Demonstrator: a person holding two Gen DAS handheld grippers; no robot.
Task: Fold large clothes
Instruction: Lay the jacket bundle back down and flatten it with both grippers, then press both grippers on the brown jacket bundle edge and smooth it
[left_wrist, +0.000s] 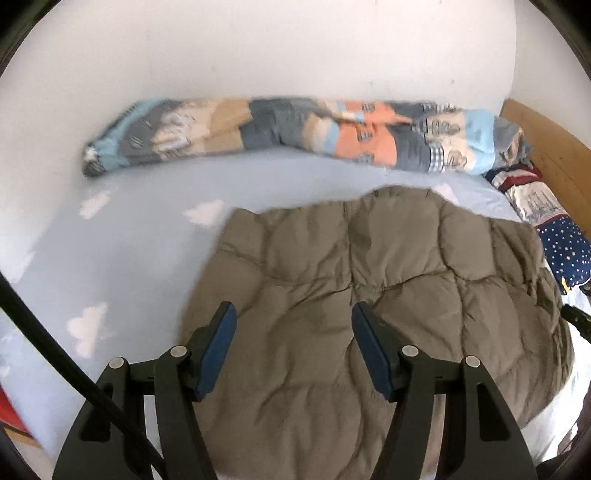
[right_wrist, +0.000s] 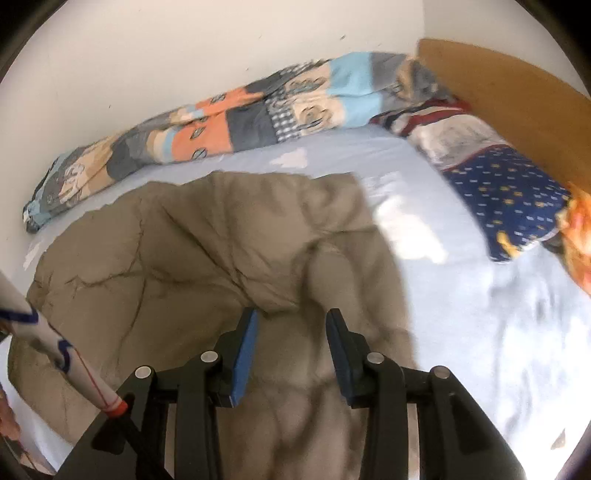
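Pale blue cloud-print bed sheet (left_wrist: 122, 258) carries the quilted olive-brown puffer garment (left_wrist: 369, 288), spread mid-bed below a rolled patchwork duvet (left_wrist: 280, 129) along the white wall. Left tongs (left_wrist: 293, 314) and right tongs (right_wrist: 291, 317) both hang over it, jaws apart and gripping nothing. I judge the garment light, soft, puffy and somewhat slick; pinch a flat hem edge or corner, not the padding. No readable writing shows, though motion blur may hide small labels.

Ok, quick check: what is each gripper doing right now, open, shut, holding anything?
Left gripper: open above the brown quilted jacket, holding nothing.
Right gripper: open over the same jacket, holding nothing.
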